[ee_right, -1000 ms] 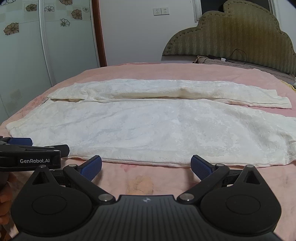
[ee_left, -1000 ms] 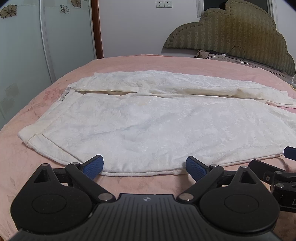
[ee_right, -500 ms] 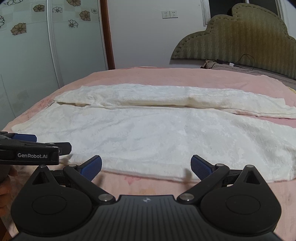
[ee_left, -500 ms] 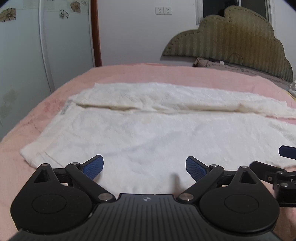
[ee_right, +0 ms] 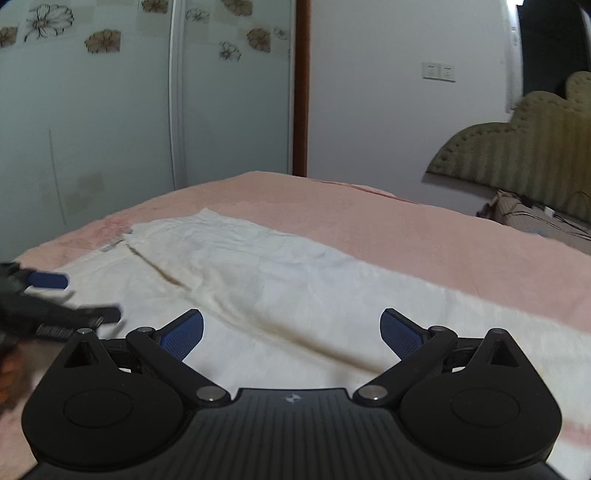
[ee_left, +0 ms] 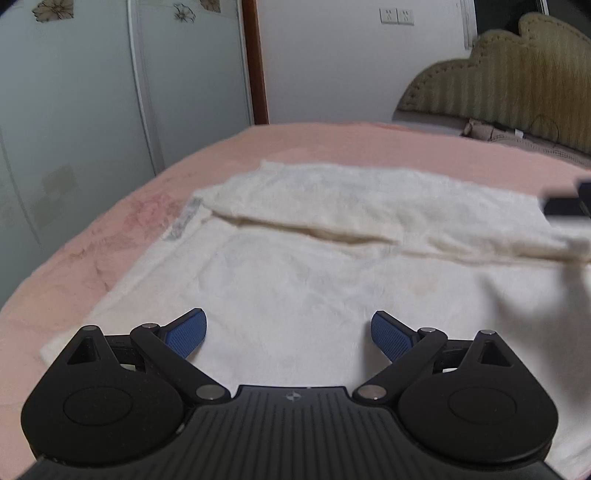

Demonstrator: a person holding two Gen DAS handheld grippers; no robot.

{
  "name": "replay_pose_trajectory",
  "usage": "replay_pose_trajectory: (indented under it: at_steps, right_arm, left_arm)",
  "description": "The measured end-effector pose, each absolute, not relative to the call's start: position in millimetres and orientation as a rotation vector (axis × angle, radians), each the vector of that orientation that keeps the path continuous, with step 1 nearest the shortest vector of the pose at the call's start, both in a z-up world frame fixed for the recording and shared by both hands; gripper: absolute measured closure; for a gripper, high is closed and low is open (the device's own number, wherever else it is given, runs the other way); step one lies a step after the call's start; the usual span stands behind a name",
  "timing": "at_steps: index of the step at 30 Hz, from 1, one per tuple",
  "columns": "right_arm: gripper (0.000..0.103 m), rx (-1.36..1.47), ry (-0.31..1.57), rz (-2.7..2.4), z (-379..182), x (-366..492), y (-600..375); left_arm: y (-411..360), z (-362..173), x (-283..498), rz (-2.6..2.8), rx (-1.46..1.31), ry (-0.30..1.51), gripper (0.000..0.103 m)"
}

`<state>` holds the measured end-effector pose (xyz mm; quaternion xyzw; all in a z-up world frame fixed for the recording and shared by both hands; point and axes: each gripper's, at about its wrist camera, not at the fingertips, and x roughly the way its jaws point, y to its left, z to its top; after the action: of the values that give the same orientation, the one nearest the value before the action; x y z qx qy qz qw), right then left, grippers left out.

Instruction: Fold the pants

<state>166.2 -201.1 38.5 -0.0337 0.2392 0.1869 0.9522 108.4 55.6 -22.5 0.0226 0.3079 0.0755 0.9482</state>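
A wide bed [ee_left: 332, 147] with a pink cover fills most of both views. At its far right end stands an olive padded headboard [ee_left: 517, 81], and at the far left there are frosted wardrobe doors [ee_right: 110, 129] with flower prints. Two white wall sockets [ee_left: 397, 16] sit on the wall above the bed.

The white pants [ee_left: 295, 277] lie spread flat on the pink cover, in the middle of the bed. One leg lies along the far side and the other along the near side, with a long dark crease between them. A small grey label [ee_left: 183, 219] shows at the left edge of the cloth, near the waist.

The left tool [ee_left: 288, 332] is above the near part of the pants; its two blue pads stand wide apart and nothing is between them. The right tool [ee_right: 291, 332] is also above the cloth, over the crease, with its pads wide apart and empty too. In the right wrist view the left tool appears at the left edge, blurred, with part of a hand [ee_right: 9, 369] below it.
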Motion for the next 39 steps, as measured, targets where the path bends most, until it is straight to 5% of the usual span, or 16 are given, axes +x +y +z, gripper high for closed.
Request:
replay_pose_trajectory:
  at_steps: [4,20,22,25,28,39]
  right_arm:
    - [0.016,-0.075,0.550,0.420,36,242,-198]
    - [0.018,-0.105,0.767,0.669,-10,424,-150]
    - [0.051,-0.113,0.754,0.723,-8,421,-148]
    - [0.084,-0.148,0.726,0.715,-3,411,-145]
    - [0.092,-0.283,0.629,0.663,3,387,-132]
    - [0.097,-0.880,0.217,0.617,14,198,-100]
  left_arm:
    - [58,-29,110,0.150,0.040,0.628,0.000]
    - [60,-32,112,0.146,0.021,0.630,0.000]
    - [60,-33,112,0.147,0.021,0.628,0.000]
    - [60,-33,112,0.147,0.019,0.628,0.000]
    - [63,-32,111,0.138,-0.006,0.617,0.001]
    - [136,25,127,0.096,-0.446,0.478,0.003]
